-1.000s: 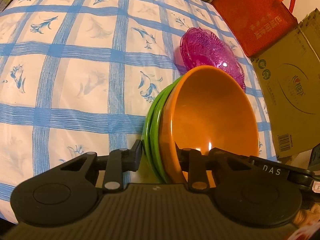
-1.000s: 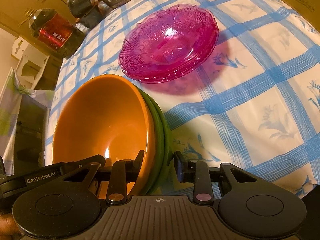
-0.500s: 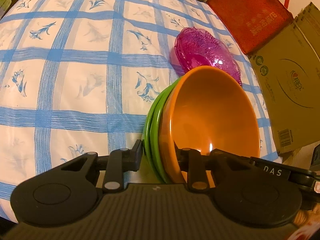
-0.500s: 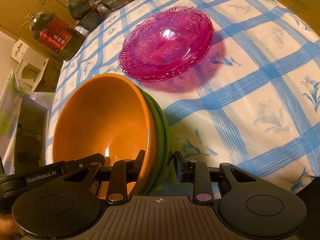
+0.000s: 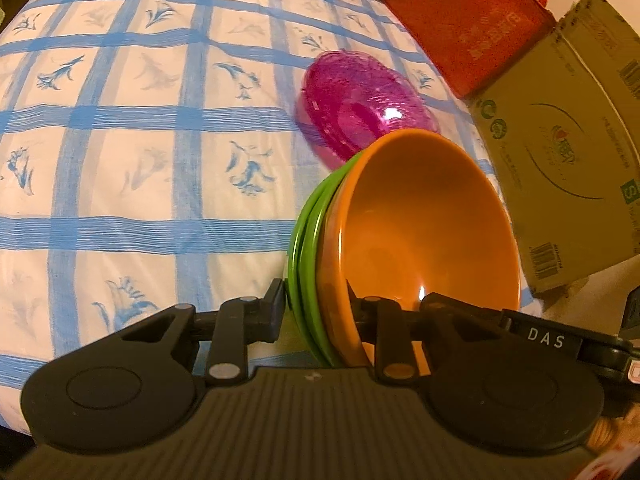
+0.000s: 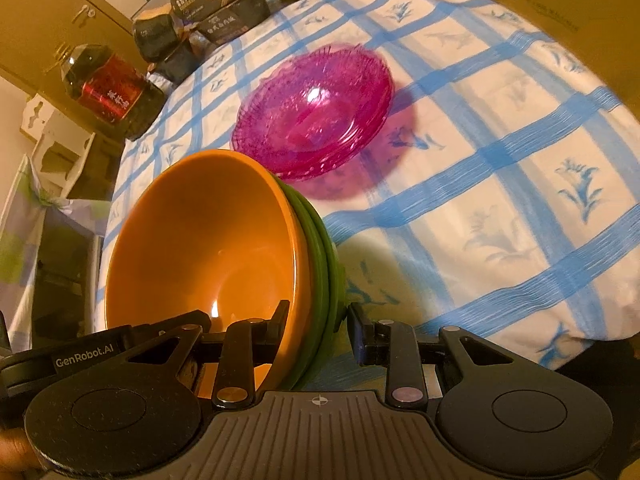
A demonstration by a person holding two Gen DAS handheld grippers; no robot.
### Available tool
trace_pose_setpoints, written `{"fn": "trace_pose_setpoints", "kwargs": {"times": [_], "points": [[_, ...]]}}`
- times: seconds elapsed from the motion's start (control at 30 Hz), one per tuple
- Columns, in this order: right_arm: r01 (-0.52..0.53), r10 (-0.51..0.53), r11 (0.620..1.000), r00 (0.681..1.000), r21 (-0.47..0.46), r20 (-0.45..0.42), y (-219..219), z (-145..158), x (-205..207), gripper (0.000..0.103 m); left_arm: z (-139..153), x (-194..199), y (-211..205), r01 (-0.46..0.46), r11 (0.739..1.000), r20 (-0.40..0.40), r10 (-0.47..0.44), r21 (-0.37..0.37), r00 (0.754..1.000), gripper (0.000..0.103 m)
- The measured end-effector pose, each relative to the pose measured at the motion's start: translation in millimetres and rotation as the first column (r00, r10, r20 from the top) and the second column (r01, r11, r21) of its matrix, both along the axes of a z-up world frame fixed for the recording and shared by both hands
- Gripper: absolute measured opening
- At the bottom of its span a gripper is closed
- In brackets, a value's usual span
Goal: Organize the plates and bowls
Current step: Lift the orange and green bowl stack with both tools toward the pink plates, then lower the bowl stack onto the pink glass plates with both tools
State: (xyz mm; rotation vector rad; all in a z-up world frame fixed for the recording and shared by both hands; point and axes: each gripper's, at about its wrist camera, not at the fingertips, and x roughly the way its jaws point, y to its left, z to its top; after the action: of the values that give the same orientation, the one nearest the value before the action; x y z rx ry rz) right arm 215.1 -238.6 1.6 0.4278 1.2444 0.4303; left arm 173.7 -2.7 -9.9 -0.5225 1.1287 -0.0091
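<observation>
Both tools clenched on the bowl stack (image 5: 400, 240) — left tool (image 5: 316, 304), right tool (image 6: 316, 320).

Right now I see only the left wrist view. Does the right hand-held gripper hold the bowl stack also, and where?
Observer: Yes. The right hand-held gripper clamps the rim of the bowl stack, with one finger inside it and the other outside.
Operator: The pink plates, is it one or several?
Observer: Several. The right wrist view shows layered rims in the pink plates.
Operator: What stands beyond them on that side?
Observer: A bottle with a red label, by the table's far corner.
</observation>
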Motion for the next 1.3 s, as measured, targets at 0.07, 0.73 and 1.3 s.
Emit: {"fn": "trace_pose_setpoints", "kwargs": {"times": [0.07,0.73,1.3], "points": [[0.002,-0.002,1.000,1.000,-0.006,0.009,-3.3,4.9,0.8,0.030,4.0,2.1,-4.3,0.008,1.000,0.004,-0.008,0.000,1.000,0.023],[0.021,-0.020,1.000,0.998,-0.011,0.065,-25.7,37.2,40.3,0.030,35.7,46.1,-24.0,0.034,0.999,0.049,-0.033,-0.016,0.998,0.023],[0.019,-0.018,1.000,0.996,-0.005,0.090,-18.6,48.4,115.6,0.030,50.9,119.4,-19.1,0.051,0.999,0.057,-0.051,-0.001,0.997,0.023]]}}
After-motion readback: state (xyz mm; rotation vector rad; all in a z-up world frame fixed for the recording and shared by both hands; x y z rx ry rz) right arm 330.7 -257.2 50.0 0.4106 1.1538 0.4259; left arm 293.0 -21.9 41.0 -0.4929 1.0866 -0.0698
